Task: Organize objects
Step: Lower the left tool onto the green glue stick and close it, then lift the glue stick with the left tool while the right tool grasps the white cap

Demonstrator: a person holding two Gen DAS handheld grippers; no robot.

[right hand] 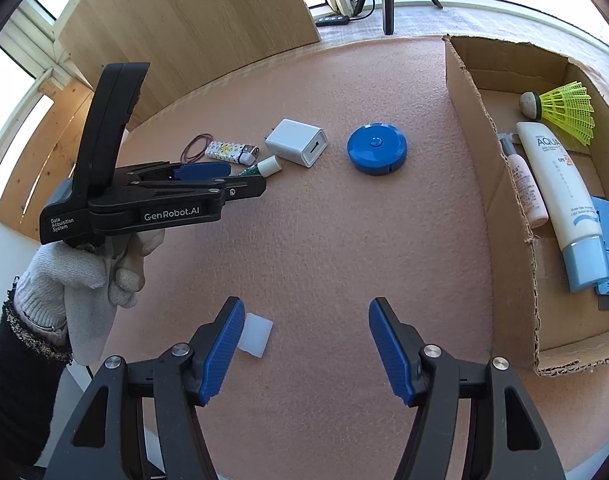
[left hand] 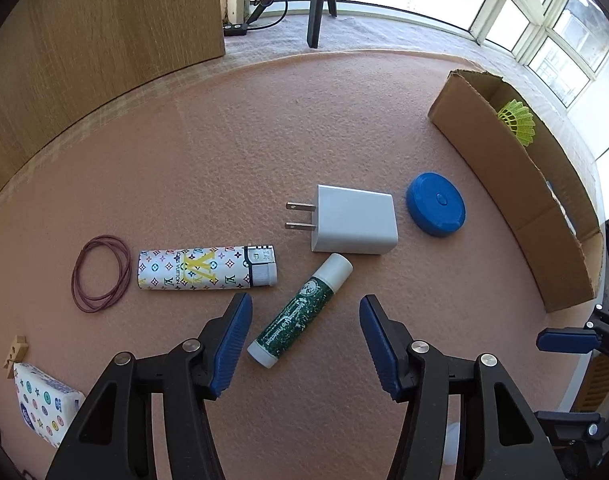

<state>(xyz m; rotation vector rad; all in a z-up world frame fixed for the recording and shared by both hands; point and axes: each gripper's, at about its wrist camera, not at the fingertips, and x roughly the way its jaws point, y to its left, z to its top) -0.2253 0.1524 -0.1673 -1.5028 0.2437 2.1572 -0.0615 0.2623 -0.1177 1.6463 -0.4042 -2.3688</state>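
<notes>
Left gripper (left hand: 305, 340) hangs half open around one lip balm (left hand: 300, 310), not pinching. Right gripper (right hand: 304, 350) half open, empty. At 12 o'clock: one charger (left hand: 354, 220), one lighter (left hand: 206, 269). One box (left hand: 516, 200) at 2 o'clock.

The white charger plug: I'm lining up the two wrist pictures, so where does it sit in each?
Left wrist: white charger plug at centre, prongs pointing left, just above the green lip balm.
Right wrist: upper middle, left of the blue round case.
Shared landmark: that blue round case, right of the plug in both.
</notes>
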